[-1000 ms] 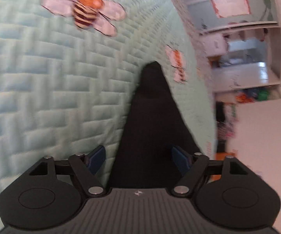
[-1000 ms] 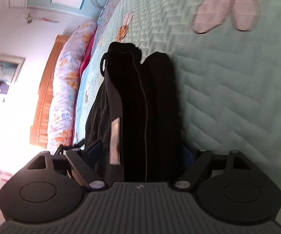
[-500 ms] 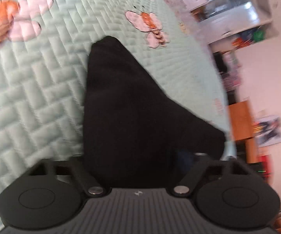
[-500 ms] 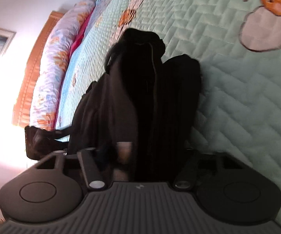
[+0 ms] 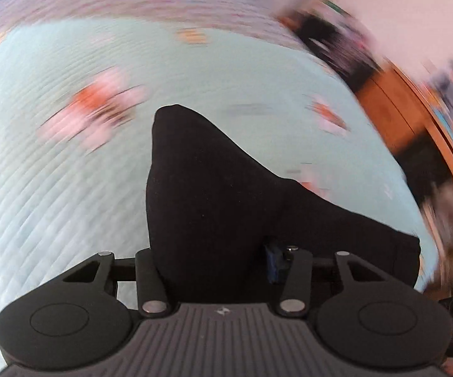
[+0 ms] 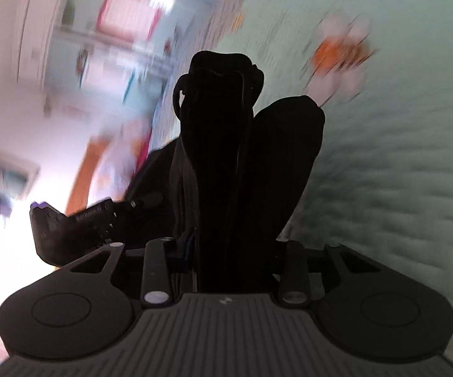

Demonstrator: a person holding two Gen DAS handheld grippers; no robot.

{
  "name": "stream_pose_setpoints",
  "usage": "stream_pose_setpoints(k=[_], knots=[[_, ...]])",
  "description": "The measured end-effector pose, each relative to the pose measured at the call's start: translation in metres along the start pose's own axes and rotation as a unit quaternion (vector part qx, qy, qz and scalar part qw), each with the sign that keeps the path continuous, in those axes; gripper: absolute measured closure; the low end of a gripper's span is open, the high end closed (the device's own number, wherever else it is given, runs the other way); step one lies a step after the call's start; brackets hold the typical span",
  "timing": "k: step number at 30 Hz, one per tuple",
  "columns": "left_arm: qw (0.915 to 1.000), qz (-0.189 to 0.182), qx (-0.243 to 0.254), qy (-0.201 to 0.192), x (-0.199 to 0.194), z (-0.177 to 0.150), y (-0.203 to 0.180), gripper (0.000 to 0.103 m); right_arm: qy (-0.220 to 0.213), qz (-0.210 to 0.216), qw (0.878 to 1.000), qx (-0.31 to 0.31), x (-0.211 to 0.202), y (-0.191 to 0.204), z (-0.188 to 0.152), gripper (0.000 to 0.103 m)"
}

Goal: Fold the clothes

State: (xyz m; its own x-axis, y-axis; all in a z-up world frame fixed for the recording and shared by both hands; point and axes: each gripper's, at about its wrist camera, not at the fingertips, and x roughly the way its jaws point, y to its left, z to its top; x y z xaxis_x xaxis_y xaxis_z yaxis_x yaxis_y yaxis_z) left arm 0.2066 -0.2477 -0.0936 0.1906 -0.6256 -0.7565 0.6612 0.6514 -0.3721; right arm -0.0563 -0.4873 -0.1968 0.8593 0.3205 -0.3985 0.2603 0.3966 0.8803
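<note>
**Left wrist and right wrist views: both grips set on the garment, lift under way**

Left wrist view: we see the left gripper [image 5: 213, 264] with its fingers [image 5: 273, 262] partly closed, having just been closing, and black cloth fills the gap between them. We judge it a grip on the black garment [image 5: 213, 188]. In the right wrist view, the right gripper [image 6: 226, 257] has likewise just been closing, and bunched folds of the same garment sit between its fingers; we judge that held too.

From the fingers outward, the cloth runs away from each camera over the pale green quilted bed cover [image 5: 53, 172]. Both views are strongly blurred.

To do this step well, we would:

1. Keep both grips firm so no layer slips.
2. Raise both ends evenly, holding the edge between them taut.
3. Carry the held edge over onto the part on the bed.

The garment's long axis appears to run forward from the right gripper, its looped, collar-like end [image 6: 223, 72] pointing away.
</note>
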Motion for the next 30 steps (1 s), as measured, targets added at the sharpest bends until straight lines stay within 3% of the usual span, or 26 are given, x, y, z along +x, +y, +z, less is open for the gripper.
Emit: stream_pose_setpoints(k=[3,7,11,14,16,18,20,22,24,28,30], knots=[[0.9941,-0.025,0.103,0.021,0.036,0.047,-0.086,0.054,-0.095,-0.001,0.994,0.051,-0.049,-0.005,-0.006,0.066],[0.9749,-0.045,0.215,0.038,0.088,0.085,-0.193,0.054,-0.201,-0.012,0.974,0.104,-0.095,-0.016,0.003,0.066],[0.9597,-0.054,0.27,0.055,0.145,0.108,-0.269,0.054,-0.267,-0.014,0.952,0.146,-0.108,-0.049,0.03,0.066],[0.9491,-0.041,0.304,0.072,0.195,0.109,-0.298,0.054,-0.299,-0.028,0.939,0.169,-0.107,-0.084,0.05,0.066],[0.9493,-0.027,0.299,0.094,0.236,0.104,-0.294,0.053,-0.302,-0.045,0.935,0.183,-0.095,-0.11,0.067,0.066],[0.9547,-0.003,0.276,0.112,0.28,0.102,-0.284,0.051,-0.298,-0.062,0.931,0.202,-0.084,-0.139,0.084,0.066],[0.9601,0.001,0.257,0.109,0.31,0.099,-0.265,0.038,-0.293,-0.064,0.926,0.228,-0.074,-0.165,0.094,0.066],[0.9641,-0.019,0.246,0.1,0.322,0.106,-0.256,0.028,-0.29,-0.054,0.93,0.22,-0.065,-0.172,0.094,0.066],[0.9656,-0.021,0.24,0.097,0.324,0.114,-0.252,0.007,-0.293,-0.054,0.932,0.207,-0.063,-0.174,0.092,0.065],[0.9849,-0.029,0.156,0.071,0.31,0.126,-0.24,0.006,-0.282,-0.026,0.934,0.217,-0.048,-0.173,0.094,0.065],[0.9915,-0.033,0.112,0.057,0.303,0.132,-0.233,0.006,-0.266,-0.03,0.944,0.194,-0.065,-0.163,0.077,0.062]])
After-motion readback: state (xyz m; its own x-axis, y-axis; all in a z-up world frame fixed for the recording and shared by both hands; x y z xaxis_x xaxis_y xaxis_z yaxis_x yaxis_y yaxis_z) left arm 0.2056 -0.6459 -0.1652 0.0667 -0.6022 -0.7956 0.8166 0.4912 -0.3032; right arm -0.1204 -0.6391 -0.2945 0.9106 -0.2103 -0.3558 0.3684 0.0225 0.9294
